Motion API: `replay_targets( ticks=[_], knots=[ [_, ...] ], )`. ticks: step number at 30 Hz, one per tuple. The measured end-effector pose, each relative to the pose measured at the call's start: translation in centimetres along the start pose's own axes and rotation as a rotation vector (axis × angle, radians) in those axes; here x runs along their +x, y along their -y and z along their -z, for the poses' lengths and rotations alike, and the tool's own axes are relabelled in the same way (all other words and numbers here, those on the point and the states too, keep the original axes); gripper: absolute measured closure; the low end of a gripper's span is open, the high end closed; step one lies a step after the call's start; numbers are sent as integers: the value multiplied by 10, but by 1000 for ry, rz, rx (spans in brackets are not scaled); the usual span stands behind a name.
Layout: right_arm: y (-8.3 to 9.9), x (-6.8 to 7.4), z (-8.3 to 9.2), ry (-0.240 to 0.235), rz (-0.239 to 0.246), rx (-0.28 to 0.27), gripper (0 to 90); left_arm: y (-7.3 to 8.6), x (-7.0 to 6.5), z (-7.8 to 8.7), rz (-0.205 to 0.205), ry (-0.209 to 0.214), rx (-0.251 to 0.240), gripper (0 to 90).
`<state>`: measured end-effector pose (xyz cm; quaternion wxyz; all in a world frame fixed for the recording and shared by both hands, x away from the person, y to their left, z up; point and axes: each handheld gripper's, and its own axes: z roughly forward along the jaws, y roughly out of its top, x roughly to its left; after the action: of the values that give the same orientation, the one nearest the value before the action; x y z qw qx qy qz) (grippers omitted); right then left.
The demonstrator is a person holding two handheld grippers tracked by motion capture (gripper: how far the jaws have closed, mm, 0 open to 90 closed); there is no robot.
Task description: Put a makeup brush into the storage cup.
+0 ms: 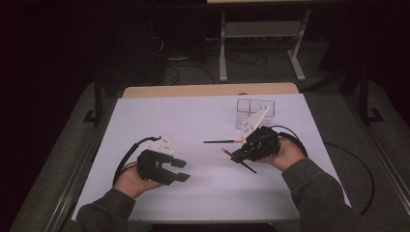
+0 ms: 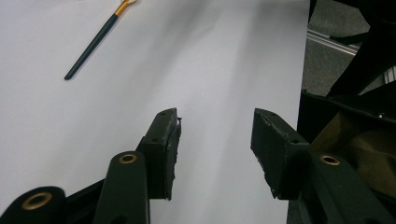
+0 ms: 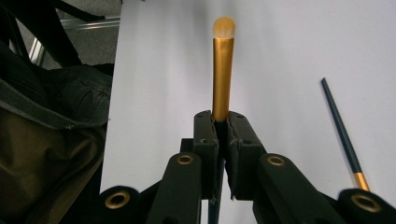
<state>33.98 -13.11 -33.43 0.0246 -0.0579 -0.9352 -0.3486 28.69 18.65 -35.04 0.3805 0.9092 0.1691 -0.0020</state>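
The table (image 1: 145, 121) is covered in plain white, with a pale wood strip showing along its far edge. Both grippers are matt black with brass-coloured rivets; each carries a white plate on top. The brush (image 3: 222, 70) in the right gripper (image 3: 223, 116) has a gold ferrule, cream bristles and a dark handle. A second brush (image 1: 223, 141) has a dark blue-black handle and gold ferrule. The sleeves (image 1: 314, 193) are olive green. The organiser (image 1: 255, 107) near the far right corner is clear.
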Motion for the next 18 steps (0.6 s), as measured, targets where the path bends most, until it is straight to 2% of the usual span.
replay_targets(
  ticks=[2, 8, 18],
  knots=[
    [0, -2, 2, 5, -5, -3, 826, 1, 0, 1, -7, -8, 1, 499],
    [0, -9, 7, 11, -21, -10, 826, 8, 4, 5, 20, -34, -23, 472],
    [-2, -20, 13, 22, -39, -17, 826, 21, 8, 12, 37, -84, -23, 412]
  ],
)
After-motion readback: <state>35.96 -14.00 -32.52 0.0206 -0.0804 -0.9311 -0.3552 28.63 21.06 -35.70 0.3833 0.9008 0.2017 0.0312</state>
